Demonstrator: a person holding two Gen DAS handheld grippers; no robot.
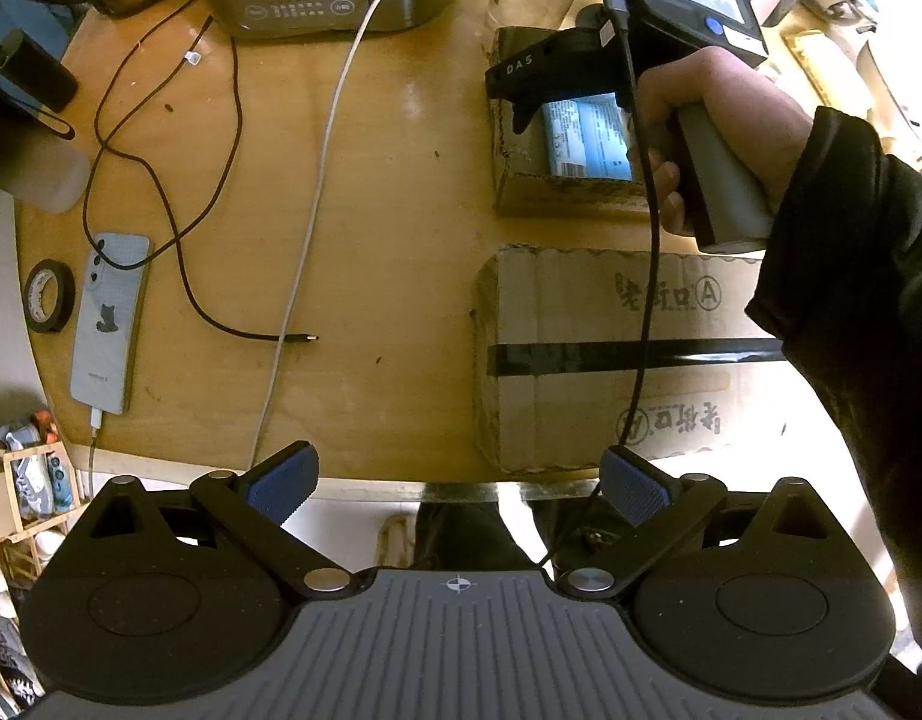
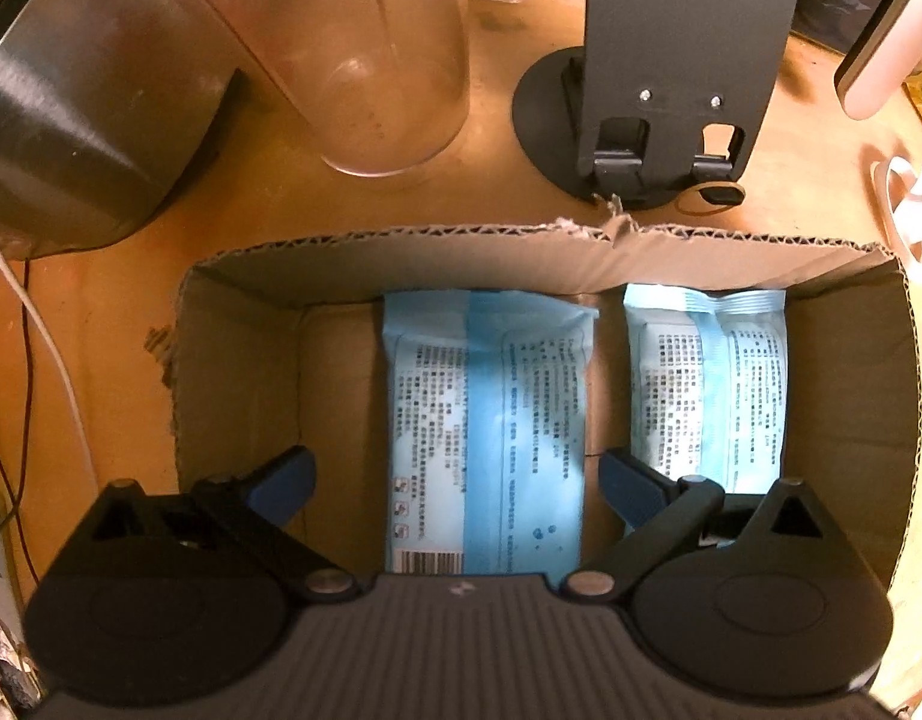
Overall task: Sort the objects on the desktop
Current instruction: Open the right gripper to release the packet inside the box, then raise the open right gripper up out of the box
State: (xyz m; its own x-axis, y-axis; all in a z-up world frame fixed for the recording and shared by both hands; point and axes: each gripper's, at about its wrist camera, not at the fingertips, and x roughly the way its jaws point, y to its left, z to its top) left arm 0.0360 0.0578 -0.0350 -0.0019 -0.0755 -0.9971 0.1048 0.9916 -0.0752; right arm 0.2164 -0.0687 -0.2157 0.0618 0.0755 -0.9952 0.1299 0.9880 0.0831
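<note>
On the table, your largest item is the taped carton at 3 o'clock in the left wrist view, sealed and lying flat, so it reads as something parked rather than a bin to fill.

Beyond it, toward 1 o'clock, sits the open box, its flaps torn off and its top clear. That is probably why you use it as the collecting bin. Its far wall stands just short of the stand and the jar.

Inside the box two packets lie flat on the floor, long sides parallel, printed backs up. The left packet is at centre; the right packet is at 3 o'clock, near the right wall. Laid side by side like this they leave a bare strip at 9 o'clock, which looks like room for a third.

Your right gripper points straight down into the box, jaws spread wide. The left packet lies between the pads but neither pad touches it; it holds nothing. Judgement: a release, packet now resting on its own.

Your left gripper hangs over the near table edge, equally wide open and empty, apparently waiting clear of the work.

Unsorted at 9 o'clock: phone, tape roll, black cable.
</note>
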